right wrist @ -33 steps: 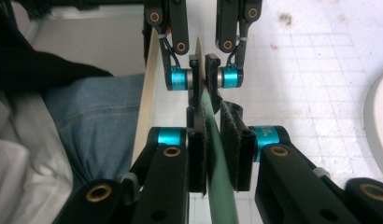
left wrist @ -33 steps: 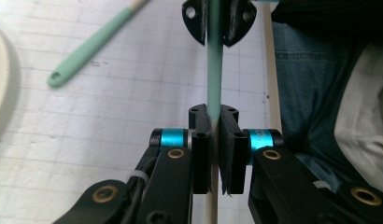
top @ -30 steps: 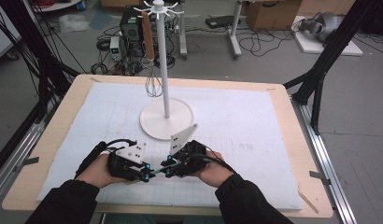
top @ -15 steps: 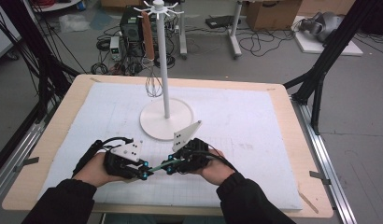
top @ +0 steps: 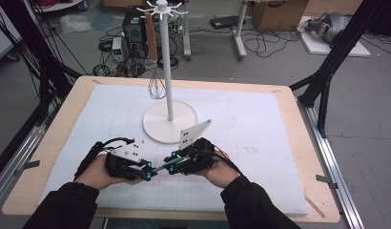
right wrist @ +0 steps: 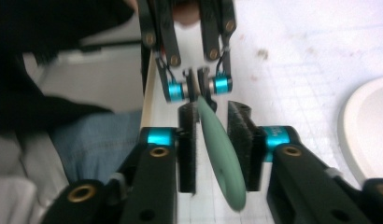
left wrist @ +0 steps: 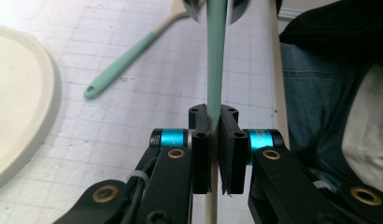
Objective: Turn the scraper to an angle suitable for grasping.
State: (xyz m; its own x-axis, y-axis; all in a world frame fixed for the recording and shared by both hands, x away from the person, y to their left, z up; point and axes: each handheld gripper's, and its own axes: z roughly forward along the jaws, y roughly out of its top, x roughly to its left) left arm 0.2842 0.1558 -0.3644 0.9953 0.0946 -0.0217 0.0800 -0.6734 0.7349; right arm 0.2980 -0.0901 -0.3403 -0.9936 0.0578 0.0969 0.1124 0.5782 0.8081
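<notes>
Down at the lower middle of the high view, both hands sit close together over the white gridded mat covering the wooden surface. Going left to right: the left gripper has its fingers pressed together on the narrow part of a mint-green silicone utensil handle, pinching it tight, as the left gripper view shows. That same handle bridges the small gap over to the right gripper. In the right gripper view, the wide rounded end of the green handle sits between that gripper's fingers, tilted; the fingers have just been opening a bit, and there's a visible gap on both sides, so they're not really clamping it.

A second utensil, a mint-green handle with a pale wooden head, lies flat on the mat in the upper left of the left gripper view.

Further up the high view, centre frame, a white round-based hanging stand holds a brown-handled wire whisk dangling from its top hooks.
</notes>
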